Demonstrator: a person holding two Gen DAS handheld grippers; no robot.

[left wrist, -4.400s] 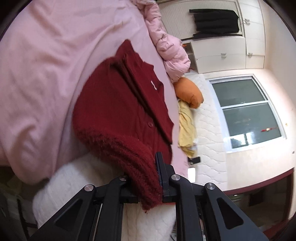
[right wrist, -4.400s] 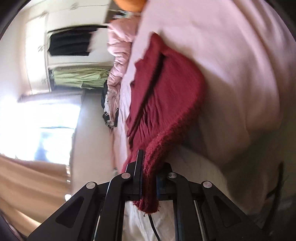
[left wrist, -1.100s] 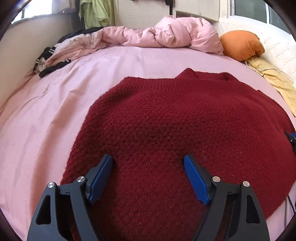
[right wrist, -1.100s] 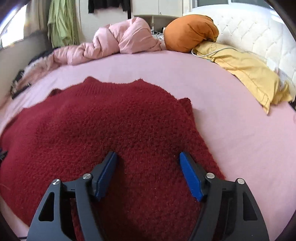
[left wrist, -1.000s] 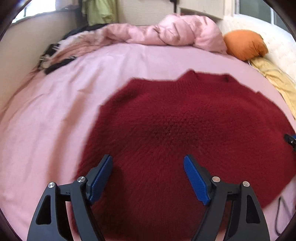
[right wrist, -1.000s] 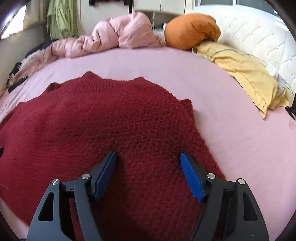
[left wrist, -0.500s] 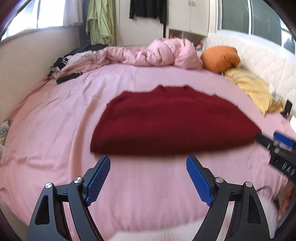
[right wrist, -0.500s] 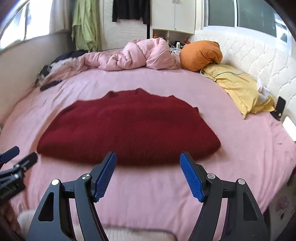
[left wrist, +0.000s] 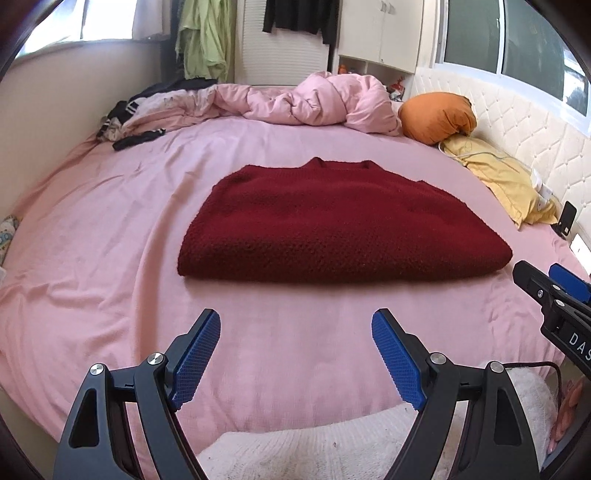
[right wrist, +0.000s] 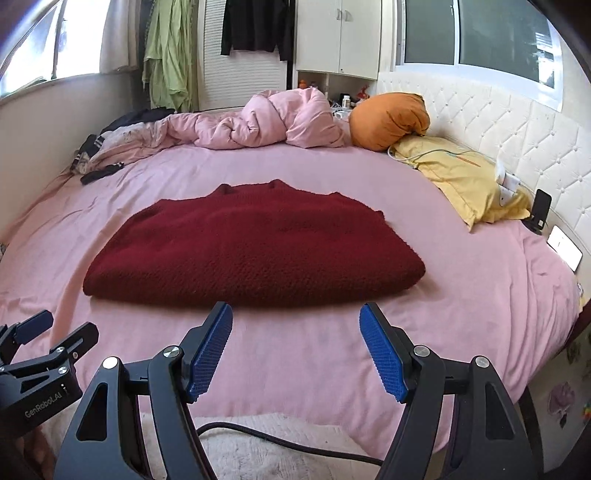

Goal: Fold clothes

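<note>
Ahead of the hand-held gripper a bed (right wrist: 461, 295) spreads wide under a pink sheet, daylit and lightly creased. At its far side lies a bunched pink duvet (right wrist: 273, 122), with dark clothes (right wrist: 99, 147) heaped to the far left. To the right, an orange cushion (right wrist: 388, 120) rests against a yellow pillow (right wrist: 469, 184), both beside a white tufted headboard (right wrist: 517, 125). Above the headboard runs a window (right wrist: 480, 33). On the far wall stand white cupboards (right wrist: 340, 35), with a black garment (right wrist: 255, 26) and a green one (right wrist: 162, 48) hanging nearby. A second, brighter window (right wrist: 40, 51) sits at the upper left.
</note>
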